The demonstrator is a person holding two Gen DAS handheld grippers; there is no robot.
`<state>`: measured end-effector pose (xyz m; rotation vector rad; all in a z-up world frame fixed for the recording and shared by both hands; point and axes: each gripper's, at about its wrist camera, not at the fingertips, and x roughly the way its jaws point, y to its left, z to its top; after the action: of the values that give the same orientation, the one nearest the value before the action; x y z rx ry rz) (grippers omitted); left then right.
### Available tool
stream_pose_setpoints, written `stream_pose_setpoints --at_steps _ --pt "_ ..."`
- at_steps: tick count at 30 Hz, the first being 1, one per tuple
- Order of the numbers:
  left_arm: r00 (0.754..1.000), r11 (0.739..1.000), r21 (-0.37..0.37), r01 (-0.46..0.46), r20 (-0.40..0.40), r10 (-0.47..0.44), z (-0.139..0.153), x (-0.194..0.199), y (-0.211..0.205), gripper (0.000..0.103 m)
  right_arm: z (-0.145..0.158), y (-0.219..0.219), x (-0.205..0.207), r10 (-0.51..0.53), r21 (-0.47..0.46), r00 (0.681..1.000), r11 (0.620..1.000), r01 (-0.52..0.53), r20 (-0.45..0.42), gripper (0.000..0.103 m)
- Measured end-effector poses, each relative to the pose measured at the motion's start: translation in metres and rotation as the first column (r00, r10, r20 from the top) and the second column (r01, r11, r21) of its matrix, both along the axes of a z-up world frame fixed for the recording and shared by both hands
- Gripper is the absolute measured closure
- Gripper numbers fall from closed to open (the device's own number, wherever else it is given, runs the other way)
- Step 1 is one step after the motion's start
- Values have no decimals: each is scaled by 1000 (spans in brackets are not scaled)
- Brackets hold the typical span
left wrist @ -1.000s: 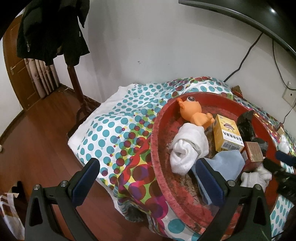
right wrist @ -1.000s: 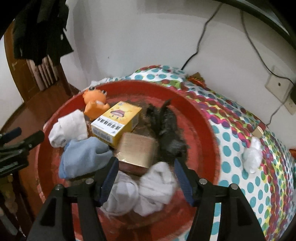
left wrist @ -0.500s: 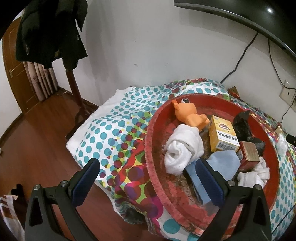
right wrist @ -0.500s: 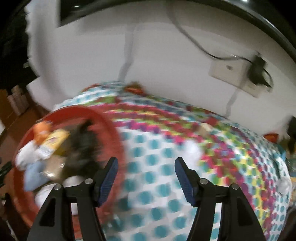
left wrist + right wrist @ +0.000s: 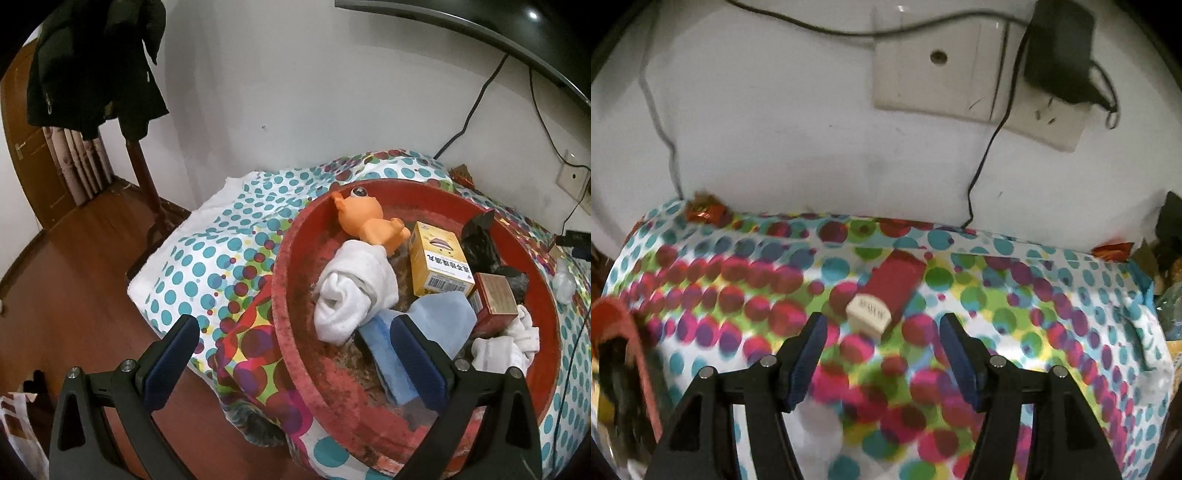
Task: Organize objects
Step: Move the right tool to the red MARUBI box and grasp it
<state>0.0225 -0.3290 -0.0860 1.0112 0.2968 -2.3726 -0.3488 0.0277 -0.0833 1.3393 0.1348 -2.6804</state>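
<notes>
Swinging away from the red basin, the right gripper now looks down on the dotted cloth of the surface beyond it, with only the basin's rim at the left edge of its view, while the left gripper has hardly shifted and hangs over the basin's near rim. Both sets of jaws stand well apart and hold nothing. Just ahead of the right jaws a small red box with a cream end lies flat on the cloth, outside the basin and near the wall with its socket plate. Inside the basin are an orange toy at the far side, a yellow carton beside it, a rolled white sock, a light blue cloth, a dark red box, more white socks and a black lump. A white wad lies on the cloth just outside the basin's right rim
</notes>
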Motion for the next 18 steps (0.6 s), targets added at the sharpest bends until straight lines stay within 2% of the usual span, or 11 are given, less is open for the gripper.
stream_pose_setpoints --at_steps 5,10,16,18 --pt "1000 1000 -27 16 17 -15 -4 -4 6 0 -11 -4 -23 -58 24 998 998 58 15 38" --pt "999 999 -36 39 28 -38 -6 -7 10 0 -15 -8 -31 -47 55 999 997 47 2 38" --pt "1000 999 -33 29 5 -29 -3 -4 9 0 -23 -4 -37 -42 61 999 997 41 6 39" --pt "1000 999 -30 24 5 -24 -4 -4 8 0 -27 -3 -40 -40 61 999 997 39 14 49"
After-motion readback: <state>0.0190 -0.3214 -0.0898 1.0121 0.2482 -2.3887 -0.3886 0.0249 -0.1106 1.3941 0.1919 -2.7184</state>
